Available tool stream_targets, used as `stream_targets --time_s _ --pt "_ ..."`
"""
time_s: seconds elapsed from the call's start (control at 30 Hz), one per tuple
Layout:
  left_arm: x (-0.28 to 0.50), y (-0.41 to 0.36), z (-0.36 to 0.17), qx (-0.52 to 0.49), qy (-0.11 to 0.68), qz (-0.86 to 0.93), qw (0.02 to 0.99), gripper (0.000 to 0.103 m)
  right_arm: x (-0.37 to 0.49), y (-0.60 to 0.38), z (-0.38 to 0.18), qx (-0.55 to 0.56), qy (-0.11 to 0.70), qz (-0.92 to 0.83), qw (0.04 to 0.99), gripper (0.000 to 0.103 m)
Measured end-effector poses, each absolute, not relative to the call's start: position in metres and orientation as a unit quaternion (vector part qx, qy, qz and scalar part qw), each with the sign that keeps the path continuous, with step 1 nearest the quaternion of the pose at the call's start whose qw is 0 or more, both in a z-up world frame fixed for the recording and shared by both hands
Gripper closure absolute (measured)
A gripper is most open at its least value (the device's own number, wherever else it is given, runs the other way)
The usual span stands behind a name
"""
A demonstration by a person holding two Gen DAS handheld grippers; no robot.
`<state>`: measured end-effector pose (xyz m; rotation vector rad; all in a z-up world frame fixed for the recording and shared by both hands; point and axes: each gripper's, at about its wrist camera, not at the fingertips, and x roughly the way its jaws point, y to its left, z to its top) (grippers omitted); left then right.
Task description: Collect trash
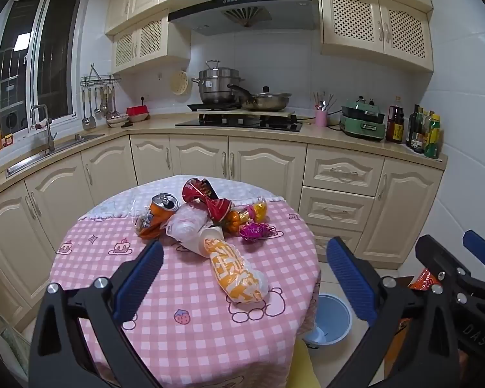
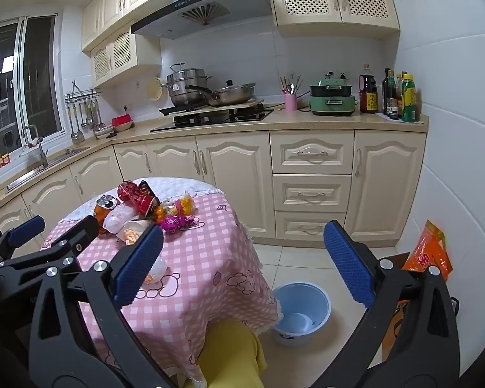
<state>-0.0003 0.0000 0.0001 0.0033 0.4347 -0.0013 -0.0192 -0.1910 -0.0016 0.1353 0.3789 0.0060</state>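
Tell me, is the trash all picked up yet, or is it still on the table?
Nothing looks done: the blue bin on the floor looks empty. Nothing is in hand: the left gripper and right gripper are both open and hold nothing. Everything is left: the orange soda can, red wrapper, orange-and-white bag and purple candy wrapper lie on the pink checked tablecloth.

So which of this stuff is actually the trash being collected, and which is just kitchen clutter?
For the job:
crushed orange can
red wrapper
orange-and-white bag
pink candy wrapper
blue bin

Just lying about:
steamer pot
frying pan
sauce bottles
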Motion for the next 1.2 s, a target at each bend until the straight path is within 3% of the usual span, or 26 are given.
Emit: stream_targets --time_s 1.2 --pt "-0.005 0.005 0.003 -0.003 0.21 0.004 0.978 0.004 -0.019 -0.183 -0.005 0.074 0.195 0.012 0.978 0.006"
